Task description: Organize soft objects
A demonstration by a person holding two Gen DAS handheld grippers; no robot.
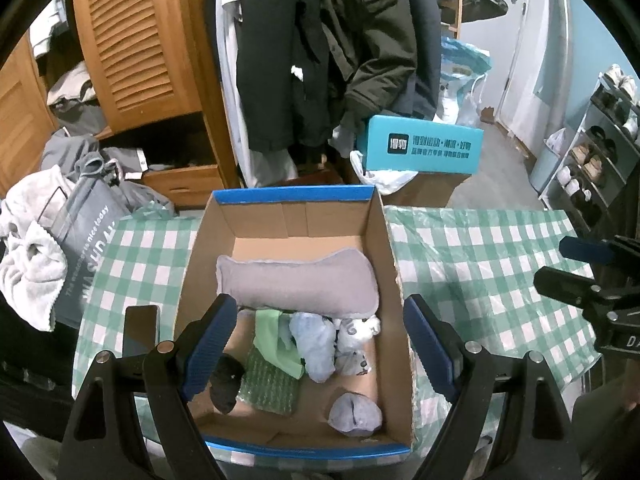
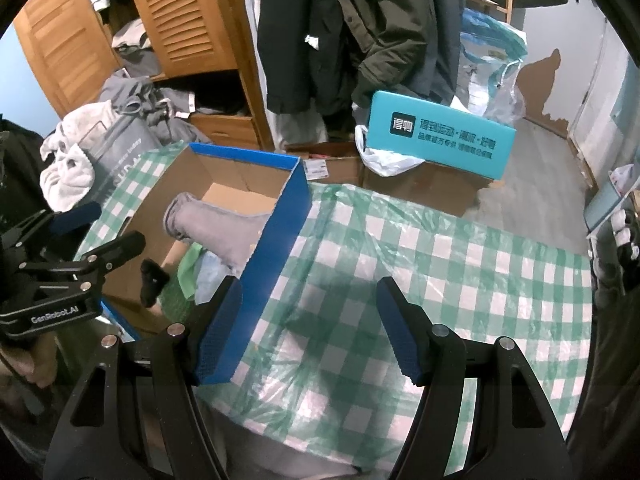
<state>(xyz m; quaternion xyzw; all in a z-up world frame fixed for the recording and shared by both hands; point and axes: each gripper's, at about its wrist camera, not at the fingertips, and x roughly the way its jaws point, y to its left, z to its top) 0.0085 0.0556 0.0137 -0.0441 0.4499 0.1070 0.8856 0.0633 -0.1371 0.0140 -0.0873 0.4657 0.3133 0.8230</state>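
An open cardboard box with blue rims (image 1: 384, 240) (image 2: 288, 216) stands on the green checked tablecloth (image 1: 480, 264) (image 2: 400, 280). Inside lie a grey folded cloth (image 1: 300, 284) (image 2: 216, 228), a green cloth (image 1: 276, 336), a light blue sock bundle (image 1: 314, 344), a white patterned sock (image 1: 356, 340), a black sock (image 1: 226, 380) (image 2: 152, 280), a green knitted piece (image 1: 268, 384) and a grey sock ball (image 1: 354, 412). My left gripper (image 1: 324, 352) is open and empty above the box; it also shows in the right wrist view (image 2: 100, 232). My right gripper (image 2: 312, 332) is open and empty over the cloth right of the box.
A dark phone (image 1: 140, 332) lies left of the box. A grey bag (image 1: 88, 240) with white towels (image 1: 28, 264) stands at the table's left. Behind are a wooden wardrobe (image 1: 136, 40), hanging coats (image 1: 320, 40), a teal box (image 1: 424, 148) on cartons, and a shoe rack (image 1: 600, 140) at right.
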